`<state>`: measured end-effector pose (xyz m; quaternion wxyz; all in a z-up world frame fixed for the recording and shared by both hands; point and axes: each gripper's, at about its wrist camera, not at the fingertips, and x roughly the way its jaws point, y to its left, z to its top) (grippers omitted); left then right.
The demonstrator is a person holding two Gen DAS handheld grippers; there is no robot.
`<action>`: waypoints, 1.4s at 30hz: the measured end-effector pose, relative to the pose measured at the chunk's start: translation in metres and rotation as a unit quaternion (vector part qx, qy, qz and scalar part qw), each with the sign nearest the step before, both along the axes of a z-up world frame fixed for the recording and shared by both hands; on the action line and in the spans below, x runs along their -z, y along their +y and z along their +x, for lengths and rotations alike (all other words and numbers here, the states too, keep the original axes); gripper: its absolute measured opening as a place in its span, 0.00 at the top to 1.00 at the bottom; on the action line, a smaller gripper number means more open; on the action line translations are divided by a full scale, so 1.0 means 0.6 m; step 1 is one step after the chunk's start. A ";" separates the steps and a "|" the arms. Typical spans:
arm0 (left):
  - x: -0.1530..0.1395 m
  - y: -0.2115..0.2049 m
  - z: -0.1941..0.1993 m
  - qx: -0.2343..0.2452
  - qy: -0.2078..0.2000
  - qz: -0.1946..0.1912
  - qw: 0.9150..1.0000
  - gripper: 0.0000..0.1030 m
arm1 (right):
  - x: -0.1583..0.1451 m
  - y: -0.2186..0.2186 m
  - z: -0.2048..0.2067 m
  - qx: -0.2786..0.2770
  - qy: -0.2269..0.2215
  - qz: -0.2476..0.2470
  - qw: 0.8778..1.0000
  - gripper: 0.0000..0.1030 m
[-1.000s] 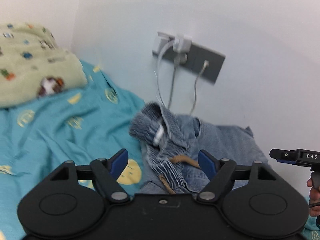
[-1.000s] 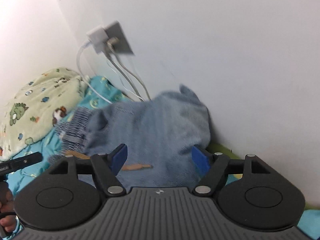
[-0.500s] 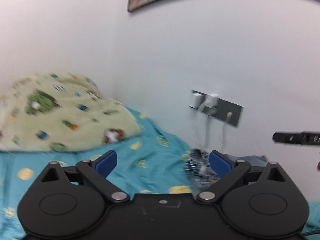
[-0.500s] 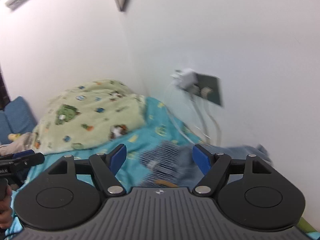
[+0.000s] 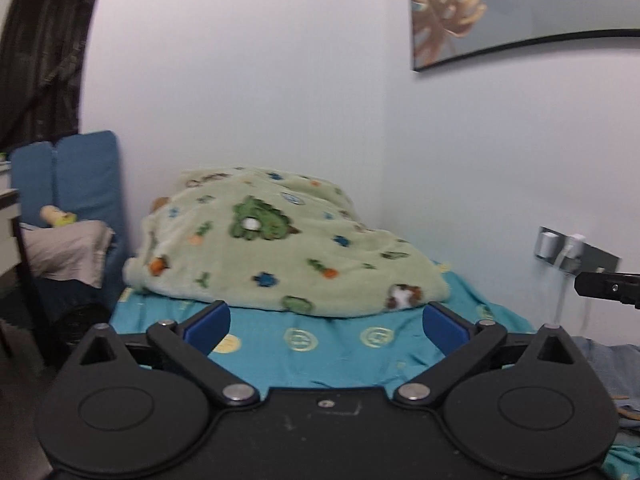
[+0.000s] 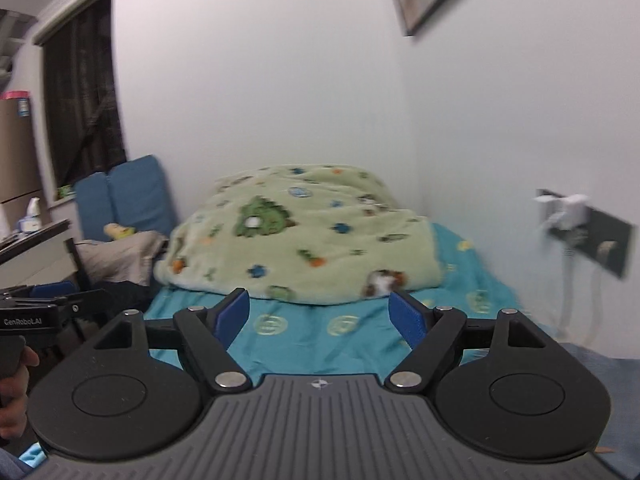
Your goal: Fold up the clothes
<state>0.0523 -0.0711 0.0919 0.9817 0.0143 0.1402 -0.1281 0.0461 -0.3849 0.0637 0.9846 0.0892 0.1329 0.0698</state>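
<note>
A blue denim garment (image 5: 612, 364) lies low at the right edge of the left wrist view; a strip of it (image 6: 600, 364) shows at the right edge of the right wrist view. My left gripper (image 5: 326, 326) is open and empty, raised over the teal bedsheet (image 5: 320, 354). My right gripper (image 6: 320, 316) is open and empty, also raised over the sheet (image 6: 304, 336). Each gripper's tip shows at the side of the other's view. Most of the garment is out of view.
A green patterned blanket (image 5: 280, 244) is heaped at the head of the bed. A wall socket with plugs and cables (image 6: 580, 224) is on the right wall. A blue cushion (image 6: 124, 196), a grey pillow (image 5: 64, 252) and a desk edge are at the left.
Both grippers have lifted and tilted up away from the denim garment, which has dropped to the lower right edge of both views. The blanket and wall now fill the views.
</note>
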 end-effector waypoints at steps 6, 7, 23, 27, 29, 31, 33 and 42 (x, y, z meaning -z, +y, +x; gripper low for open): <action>0.032 0.036 0.001 -0.050 -0.009 0.017 0.999 0.00 | 0.023 0.090 0.060 -0.034 -0.018 -0.007 0.999 0.23; 0.036 0.041 0.001 -0.057 -0.011 0.014 0.998 0.00 | 0.027 0.103 0.070 -0.038 -0.017 -0.009 0.999 0.23; 0.113 0.074 0.042 -0.084 0.030 -0.015 0.996 0.00 | 0.130 0.168 0.129 -0.055 0.001 -0.019 0.998 0.23; 0.115 0.072 0.044 -0.083 0.037 -0.021 0.996 0.00 | 0.140 0.161 0.120 -0.055 0.013 -0.028 0.998 0.22; 0.117 0.071 0.046 -0.086 0.043 -0.017 0.995 0.00 | 0.142 0.162 0.120 -0.053 0.017 -0.033 0.998 0.22; 0.119 0.070 0.044 -0.083 0.045 -0.016 0.995 0.00 | 0.142 0.160 0.118 -0.051 0.021 -0.027 0.998 0.22; 0.120 0.069 0.043 -0.084 0.044 -0.012 0.995 0.00 | 0.143 0.158 0.118 -0.052 0.026 -0.017 0.998 0.20; 0.128 0.063 0.034 -0.085 0.031 0.006 0.996 0.00 | 0.154 0.175 0.116 -0.049 0.010 -0.039 0.998 0.00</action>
